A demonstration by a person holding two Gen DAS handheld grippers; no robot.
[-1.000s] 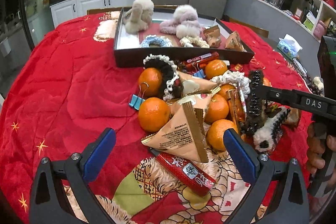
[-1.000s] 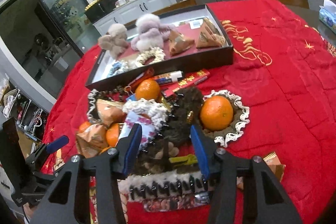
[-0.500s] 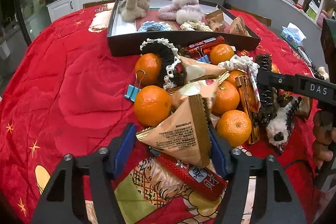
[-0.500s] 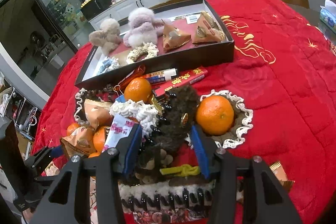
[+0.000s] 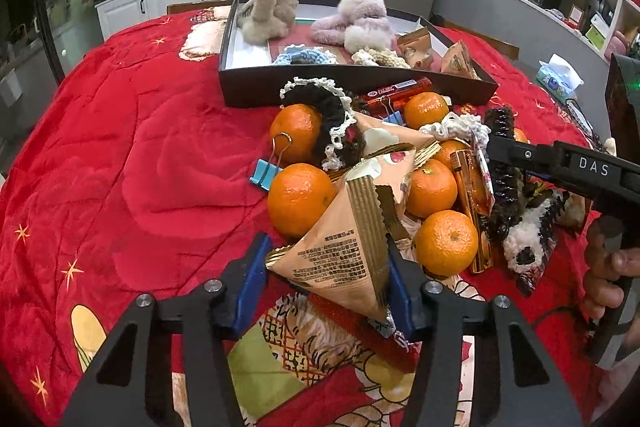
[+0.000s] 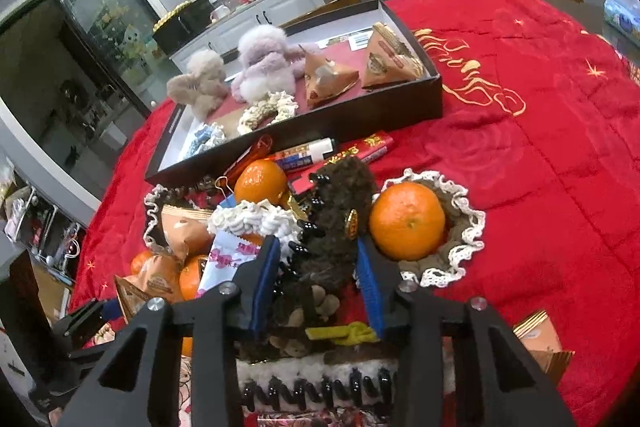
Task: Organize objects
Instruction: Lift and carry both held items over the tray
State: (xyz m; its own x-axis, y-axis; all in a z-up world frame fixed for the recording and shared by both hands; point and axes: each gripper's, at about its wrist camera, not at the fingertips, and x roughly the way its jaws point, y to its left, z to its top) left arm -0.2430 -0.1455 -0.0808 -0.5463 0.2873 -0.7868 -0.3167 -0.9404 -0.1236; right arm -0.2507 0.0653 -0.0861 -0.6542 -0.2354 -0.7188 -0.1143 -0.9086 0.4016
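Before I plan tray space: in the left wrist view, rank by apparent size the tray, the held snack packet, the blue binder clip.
1. Tray, though farthest.
2. Snack packet, enlarged by nearness, in the left gripper.
3. Binder clip, clearly smallest.

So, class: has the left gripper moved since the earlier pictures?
Yes. The left gripper has closed around the triangular snack packet and come nearer the black tray, which looks larger.

Black angular hand-held gripper [image 5: 326, 289], blue finger pads [image 5: 250, 285], silver screws, white "DAS" lettering, bare fingers
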